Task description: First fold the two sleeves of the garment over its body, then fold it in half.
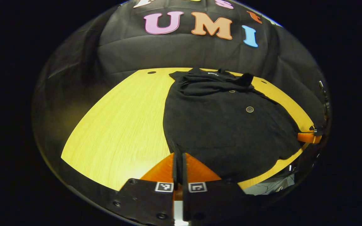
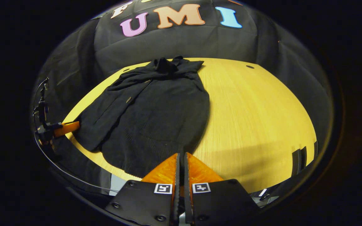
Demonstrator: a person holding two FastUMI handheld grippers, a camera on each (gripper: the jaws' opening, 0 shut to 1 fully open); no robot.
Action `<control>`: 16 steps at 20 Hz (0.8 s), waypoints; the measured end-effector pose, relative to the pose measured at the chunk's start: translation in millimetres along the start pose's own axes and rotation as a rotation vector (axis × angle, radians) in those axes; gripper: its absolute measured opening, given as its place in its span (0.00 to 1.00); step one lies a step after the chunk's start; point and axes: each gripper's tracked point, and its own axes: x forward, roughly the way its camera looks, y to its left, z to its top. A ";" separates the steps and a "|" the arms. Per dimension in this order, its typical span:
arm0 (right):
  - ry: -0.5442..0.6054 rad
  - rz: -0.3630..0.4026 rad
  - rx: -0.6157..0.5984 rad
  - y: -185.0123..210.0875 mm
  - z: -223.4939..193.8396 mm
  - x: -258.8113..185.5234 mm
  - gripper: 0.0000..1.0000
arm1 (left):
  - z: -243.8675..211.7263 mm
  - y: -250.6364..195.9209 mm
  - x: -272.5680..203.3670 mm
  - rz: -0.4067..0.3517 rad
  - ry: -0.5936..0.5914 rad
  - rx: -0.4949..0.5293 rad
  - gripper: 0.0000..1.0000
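A black buttoned garment [image 1: 225,125] lies flat on the yellow wooden table [image 1: 121,125], collar at the far end, sleeves gathered across its upper body. My left gripper [image 1: 179,154] is shut at the near left corner of the hem, with cloth at its tips. Off to the right, the right gripper [image 1: 298,135] touches the hem's other corner. In the right gripper view the garment [image 2: 156,116] spreads to the left, and my right gripper [image 2: 182,154] is shut on its near hem corner. There the left gripper [image 2: 78,125] meets the far-left edge of the cloth.
Bare tabletop [image 2: 256,119] stretches wide to the right of the garment, and more of it lies to the left in the left gripper view. A cable [image 2: 39,110] rises behind the left gripper. The booth's black cloth wall [image 1: 181,53] stands behind the table's far edge.
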 end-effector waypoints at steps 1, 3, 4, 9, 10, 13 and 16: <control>0.030 0.032 0.025 4.5 -0.8 2.7 0.04 | -2.8 1.3 0.5 -0.001 0.029 -0.035 0.00; 0.012 0.055 0.049 8.2 3.7 3.9 0.03 | -1.8 -2.9 -5.1 -0.034 0.068 -0.115 0.00; -0.010 0.061 0.053 7.4 8.1 0.7 0.03 | -2.8 -5.0 -8.1 -0.052 0.079 -0.151 0.00; -0.100 0.118 0.137 15.9 29.6 -27.4 0.02 | -2.3 -12.1 -29.2 -0.077 0.074 -0.206 0.00; -0.108 0.116 0.133 15.9 33.0 -31.0 0.02 | 2.3 -14.4 -33.0 -0.076 0.069 -0.193 0.00; -0.176 0.134 0.127 24.7 58.5 -46.4 0.02 | 31.9 -16.9 -43.4 -0.085 0.021 -0.193 0.00; -0.271 0.152 0.115 35.1 106.4 -66.1 0.02 | 74.1 -12.5 -49.3 -0.088 -0.038 -0.209 0.00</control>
